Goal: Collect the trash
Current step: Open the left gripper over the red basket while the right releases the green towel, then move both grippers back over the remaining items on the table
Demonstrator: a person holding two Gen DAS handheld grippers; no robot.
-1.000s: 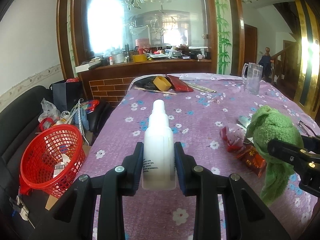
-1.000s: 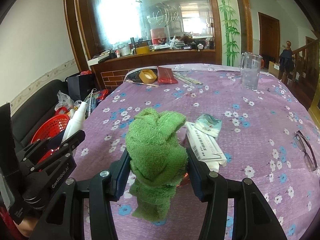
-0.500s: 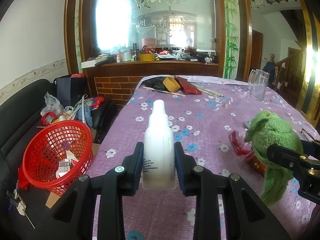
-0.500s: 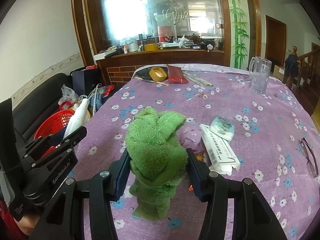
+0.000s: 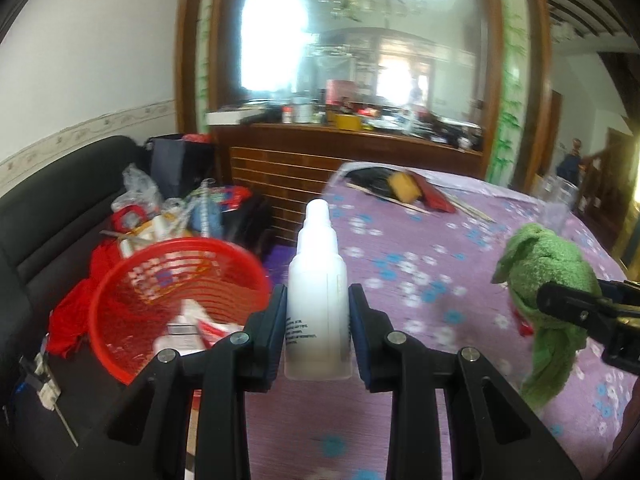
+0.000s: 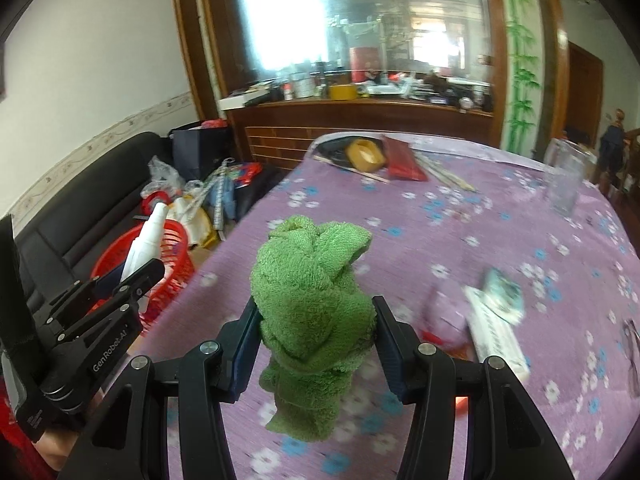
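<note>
My left gripper [image 5: 318,336] is shut on a white plastic bottle [image 5: 318,300], held upright over the table's left edge, just right of the red mesh basket [image 5: 168,300] that holds several scraps. My right gripper [image 6: 316,340] is shut on a bunched green cloth [image 6: 316,312], held above the purple flowered tablecloth [image 6: 460,240]. The cloth also shows at the right of the left wrist view [image 5: 548,280]. The bottle [image 6: 146,244] and basket [image 6: 168,276] show at the left of the right wrist view. Wrappers and a white box [image 6: 496,328] lie on the table right of the cloth.
A black sofa [image 5: 52,216] with bags and clutter stands behind the basket. At the table's far end lie a tape roll [image 6: 366,154], a red pouch [image 6: 404,164] and sticks. A glass pitcher [image 6: 566,180] stands far right. Glasses [image 6: 632,356] lie at the right edge.
Both grippers have swung left toward the basket, still holding the bottle and the cloth. The basket now looms larger beside the bottle.
</note>
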